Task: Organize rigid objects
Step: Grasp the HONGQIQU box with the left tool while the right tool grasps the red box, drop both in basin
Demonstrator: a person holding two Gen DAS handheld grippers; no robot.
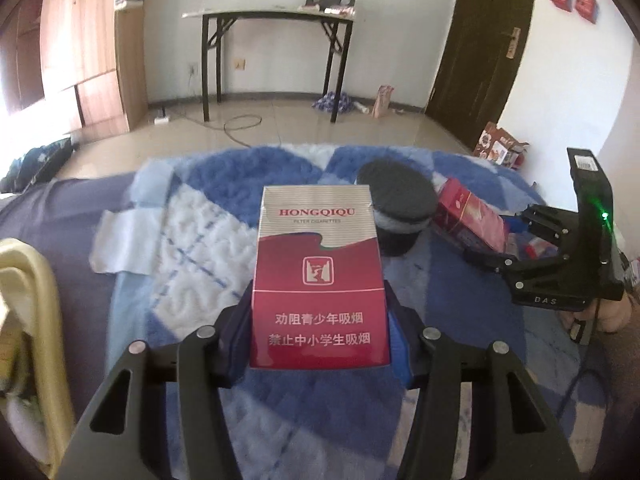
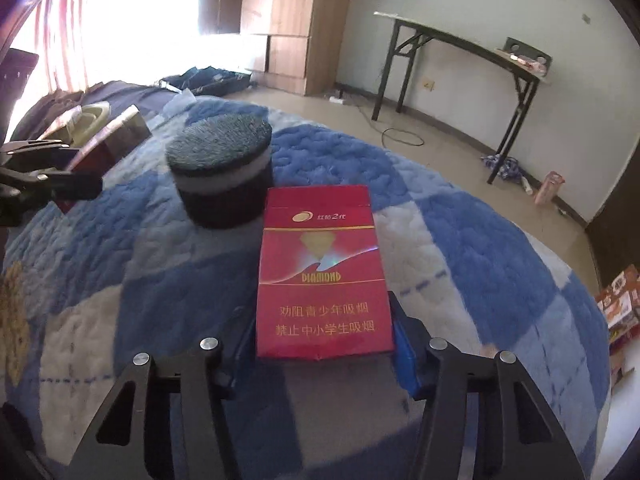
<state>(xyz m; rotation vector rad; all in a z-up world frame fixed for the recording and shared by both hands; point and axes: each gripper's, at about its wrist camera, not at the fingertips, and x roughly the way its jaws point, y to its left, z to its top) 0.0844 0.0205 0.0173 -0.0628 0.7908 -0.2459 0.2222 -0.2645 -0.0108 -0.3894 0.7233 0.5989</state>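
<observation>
- Hongqiqu cigarette pack [image 1: 320,280]: red and silver, it stands upright between the fingers of the left gripper [image 1: 320,336], whose pads are pressed to its two sides low down; the gripper has it clamped, above the blanket at the middle of the left wrist view.
- Diamond cigarette pack [image 2: 324,276]: all red, gripped the same way by the right gripper [image 2: 324,340], jaws narrowed onto its lower edges; in the left wrist view this gripper and its pack sit at about 3 o'clock.
- Step in hand, as I judge it: both packs are picked up and ready to be carried to a shared spot. Where that spot is, the pictures do not say.
- Next move calls for keeping each pack square in its jaws, steering clear of the felt-topped round box [image 2: 222,172] just beyond the Diamond pack at 11 o'clock, and setting the packs down flat on the soft surface so they don't tip.
- Surface: a quilted blue-and-white blanket [image 2: 480,240], plush and uneven; another box [image 2: 120,136] lies at 10 o'clock by the left gripper.
- Room, farther off: tiled floor [image 1: 280,124], a black-legged folding table [image 1: 272,20] at 12 o'clock against the wall, a wooden wardrobe [image 1: 92,60] at 10, a dark door [image 1: 488,40] at 1.
</observation>
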